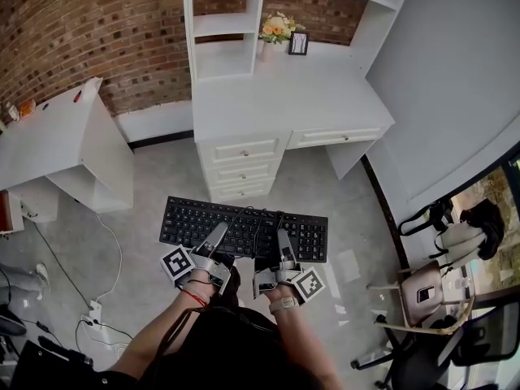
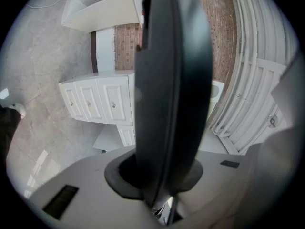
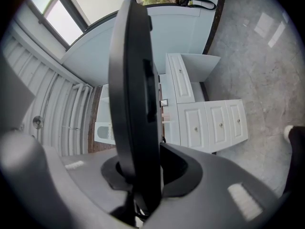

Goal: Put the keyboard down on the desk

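A black keyboard (image 1: pixel 244 227) hangs level in the air in front of the white desk (image 1: pixel 284 96), over the grey floor. My left gripper (image 1: pixel 213 240) is shut on its near edge left of the middle. To the right of the middle, my right gripper (image 1: pixel 283 243) is shut on the same edge. In the left gripper view the keyboard (image 2: pixel 169 89) shows edge-on, filling the space between the jaws. The right gripper view shows the keyboard (image 3: pixel 136 99) edge-on too, clamped between the pads. A black cable (image 1: pixel 258 222) loops over the keys.
The desk has a hutch with shelves (image 1: pixel 223 23), a flower pot (image 1: pixel 276 31) and a small frame (image 1: pixel 298 44) at the back, and drawers (image 1: pixel 241 169) below. A second white desk (image 1: pixel 57 136) stands left. A chair with a bag (image 1: pixel 422 291) is at the right. A power strip (image 1: pixel 93 311) lies on the floor.
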`<state>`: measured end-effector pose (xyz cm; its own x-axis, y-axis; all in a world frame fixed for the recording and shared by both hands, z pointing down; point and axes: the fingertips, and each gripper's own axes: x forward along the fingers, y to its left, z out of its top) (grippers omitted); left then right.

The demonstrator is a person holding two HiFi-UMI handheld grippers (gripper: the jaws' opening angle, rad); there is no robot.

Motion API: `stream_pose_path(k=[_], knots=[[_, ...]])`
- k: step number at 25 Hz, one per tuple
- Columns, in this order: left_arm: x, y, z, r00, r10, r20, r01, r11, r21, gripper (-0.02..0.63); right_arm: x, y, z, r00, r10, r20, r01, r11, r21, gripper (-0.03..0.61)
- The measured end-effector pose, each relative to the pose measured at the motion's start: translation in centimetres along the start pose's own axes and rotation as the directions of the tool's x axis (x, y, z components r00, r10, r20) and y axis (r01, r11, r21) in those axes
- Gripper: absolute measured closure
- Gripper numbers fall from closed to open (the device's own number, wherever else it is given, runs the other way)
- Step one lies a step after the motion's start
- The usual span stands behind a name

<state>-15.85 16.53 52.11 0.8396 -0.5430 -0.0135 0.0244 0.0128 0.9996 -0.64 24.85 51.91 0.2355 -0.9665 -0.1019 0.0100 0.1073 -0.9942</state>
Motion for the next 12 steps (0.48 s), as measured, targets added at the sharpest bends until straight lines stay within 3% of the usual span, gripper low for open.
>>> stream_pose_path(k=[12], knots=[[6.9,1.0,1.7,1.000,0.012,-0.024,-0.012,1.000,-0.022,0.545,5.7,-1.2,3.6,1.000,-0.018,0.019,0.019,1.000,-0.015,0.483]])
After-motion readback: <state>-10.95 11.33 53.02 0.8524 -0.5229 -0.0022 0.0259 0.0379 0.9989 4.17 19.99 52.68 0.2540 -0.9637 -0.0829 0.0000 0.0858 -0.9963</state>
